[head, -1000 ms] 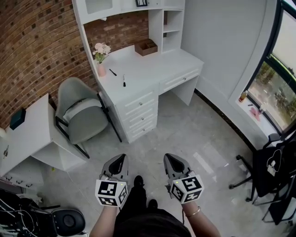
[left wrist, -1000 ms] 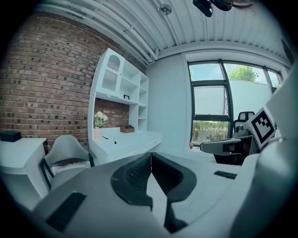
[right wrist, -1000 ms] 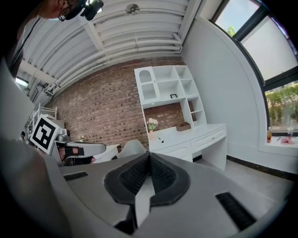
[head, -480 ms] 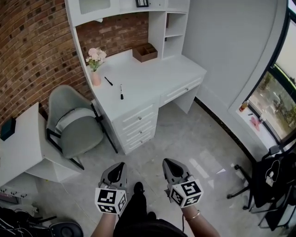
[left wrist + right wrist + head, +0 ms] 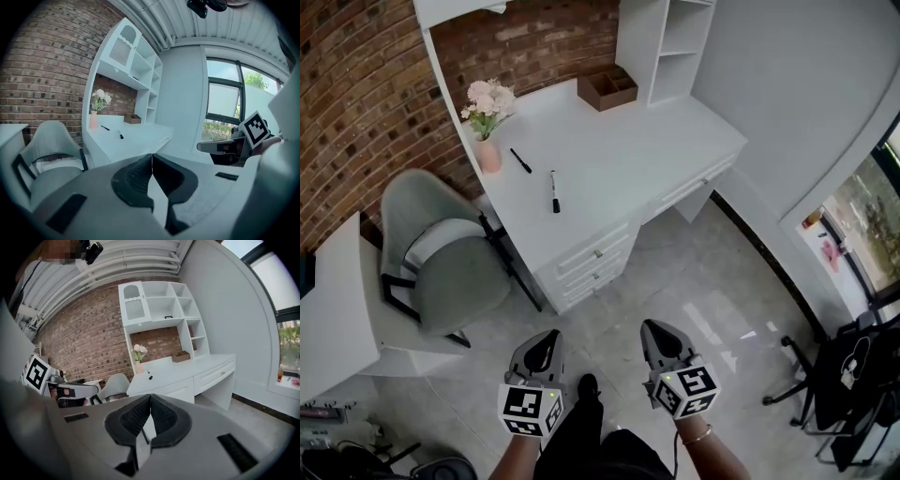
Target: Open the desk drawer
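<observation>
White desk drawers (image 5: 598, 255) are seen shut; left gripper (image 5: 546, 337) and right gripper (image 5: 656, 328) are clamped closed on nothing, well back.

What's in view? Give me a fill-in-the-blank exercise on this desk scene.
The pink vase stands on the desk beside the ____ wall.
The desk's drawers are all ____.
The fingers of the left gripper and the right gripper are ____.
Missing words: brick; closed; shut.
</observation>
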{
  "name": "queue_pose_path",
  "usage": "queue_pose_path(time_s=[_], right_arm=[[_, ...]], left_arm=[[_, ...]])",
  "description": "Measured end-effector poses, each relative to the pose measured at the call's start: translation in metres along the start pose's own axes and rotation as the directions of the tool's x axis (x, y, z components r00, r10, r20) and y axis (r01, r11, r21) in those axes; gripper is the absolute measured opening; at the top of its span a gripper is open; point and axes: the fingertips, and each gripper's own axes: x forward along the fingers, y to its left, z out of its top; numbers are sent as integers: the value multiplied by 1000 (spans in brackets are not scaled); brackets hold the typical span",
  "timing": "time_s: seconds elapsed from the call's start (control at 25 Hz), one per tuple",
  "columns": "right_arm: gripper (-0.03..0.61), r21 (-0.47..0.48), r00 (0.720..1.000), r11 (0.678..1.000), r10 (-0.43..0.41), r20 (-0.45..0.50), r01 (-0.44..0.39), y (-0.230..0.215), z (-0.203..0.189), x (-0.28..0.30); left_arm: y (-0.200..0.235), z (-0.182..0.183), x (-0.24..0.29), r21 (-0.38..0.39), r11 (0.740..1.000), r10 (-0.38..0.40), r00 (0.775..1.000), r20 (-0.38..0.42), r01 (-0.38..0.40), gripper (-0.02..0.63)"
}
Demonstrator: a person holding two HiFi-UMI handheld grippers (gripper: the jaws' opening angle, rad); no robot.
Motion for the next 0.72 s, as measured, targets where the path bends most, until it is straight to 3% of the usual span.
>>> queue_pose_path(time_s=[0.44, 0.72], right_arm=[[5, 6, 995, 1000, 17, -99, -17, -24, -40, 79], [5, -11, 987, 998, 56, -149, -58, -46, -97, 118]], left_arm=[[38, -27, 64, -29, 1000, -5, 999, -52, 3, 11], [43, -72, 101, -31, 1000, 1, 999, -54, -3, 11]])
